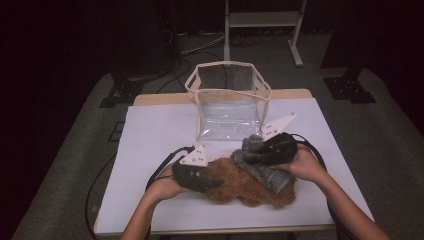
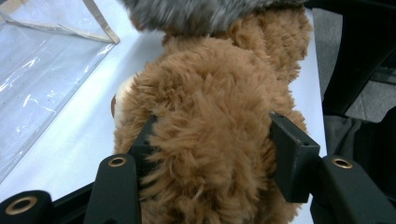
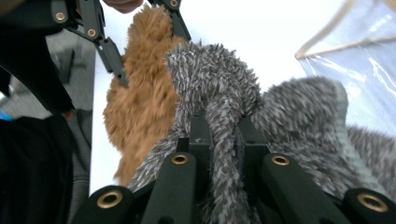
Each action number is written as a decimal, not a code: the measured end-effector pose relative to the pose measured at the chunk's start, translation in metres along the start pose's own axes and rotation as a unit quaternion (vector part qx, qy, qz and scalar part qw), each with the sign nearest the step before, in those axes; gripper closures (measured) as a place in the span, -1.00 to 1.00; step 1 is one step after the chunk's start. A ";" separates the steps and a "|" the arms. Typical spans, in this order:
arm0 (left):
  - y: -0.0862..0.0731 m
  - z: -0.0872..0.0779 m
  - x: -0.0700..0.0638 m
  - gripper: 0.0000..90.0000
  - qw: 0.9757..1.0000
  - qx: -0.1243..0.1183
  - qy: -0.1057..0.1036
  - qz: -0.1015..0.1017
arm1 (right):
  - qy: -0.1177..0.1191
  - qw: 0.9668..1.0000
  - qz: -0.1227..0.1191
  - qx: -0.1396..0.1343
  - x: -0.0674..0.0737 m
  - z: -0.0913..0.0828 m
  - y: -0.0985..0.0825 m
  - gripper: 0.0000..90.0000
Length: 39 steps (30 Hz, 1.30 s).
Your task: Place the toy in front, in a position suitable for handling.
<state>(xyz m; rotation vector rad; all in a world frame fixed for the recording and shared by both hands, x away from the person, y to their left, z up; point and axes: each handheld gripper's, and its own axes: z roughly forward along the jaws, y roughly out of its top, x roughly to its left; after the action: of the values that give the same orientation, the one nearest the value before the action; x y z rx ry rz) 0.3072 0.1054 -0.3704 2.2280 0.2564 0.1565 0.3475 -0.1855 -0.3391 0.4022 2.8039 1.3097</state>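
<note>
Brown plush toy (image 2: 205, 135): near centre, clamped between left gripper (image 2: 212, 154) jaws. Grey fuzzy cloth (image 3: 224, 121): right, fold pinched in right gripper (image 3: 223, 135), jaws narrow.

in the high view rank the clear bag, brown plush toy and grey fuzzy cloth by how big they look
1. Clear plastic bag with cream trim, largest, though it stands farther back.
2. Brown fluffy plush toy.
3. Grey fuzzy knit cloth, smallest, partly hidden by the right gripper.

Left tool (image 1: 210, 184) on brown plush (image 1: 240, 187), right tool (image 1: 248, 156) pinching grey fabric (image 1: 267, 172).
</note>
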 end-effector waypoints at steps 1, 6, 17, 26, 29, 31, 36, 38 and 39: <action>0.001 0.001 -0.001 0.00 1.000 -0.001 -0.001 -0.001 | -0.002 1.000 0.005 -0.005 0.000 -0.004 -0.005 0.77; 0.007 0.002 -0.002 0.01 1.000 0.005 -0.002 0.012 | -0.011 1.000 -0.002 -0.009 0.008 -0.017 -0.006 0.77; 0.007 0.003 -0.002 0.01 1.000 0.017 -0.002 0.019 | 0.014 0.999 -0.033 0.008 0.019 0.018 0.015 0.77; 0.004 0.003 0.000 0.01 1.000 0.009 -0.002 0.006 | -0.001 1.000 0.004 -0.020 0.012 -0.015 -0.019 0.77; 0.004 0.003 0.000 0.01 1.000 0.010 -0.001 0.006 | -0.016 0.999 0.024 -0.028 0.007 -0.028 -0.033 0.77; 0.004 0.003 0.001 0.01 1.000 0.012 -0.002 0.008 | -0.029 0.999 0.035 -0.025 0.003 -0.035 -0.044 0.77; 0.006 0.003 0.001 0.01 1.000 0.012 -0.004 0.011 | -0.043 0.996 0.070 -0.035 -0.006 -0.049 -0.071 0.76; 0.007 0.003 0.001 0.01 1.000 0.012 -0.003 0.012 | -0.050 0.995 0.072 -0.038 -0.005 -0.055 -0.073 0.76; 0.008 0.003 0.001 0.01 1.000 0.014 -0.005 0.014 | -0.053 0.995 0.070 -0.038 -0.003 -0.058 -0.072 0.76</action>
<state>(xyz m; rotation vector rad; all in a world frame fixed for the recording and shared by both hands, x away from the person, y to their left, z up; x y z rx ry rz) 0.3099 0.0987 -0.3659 2.2607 0.2247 0.1582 0.3267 -0.2738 -0.3563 0.6543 2.6731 1.3715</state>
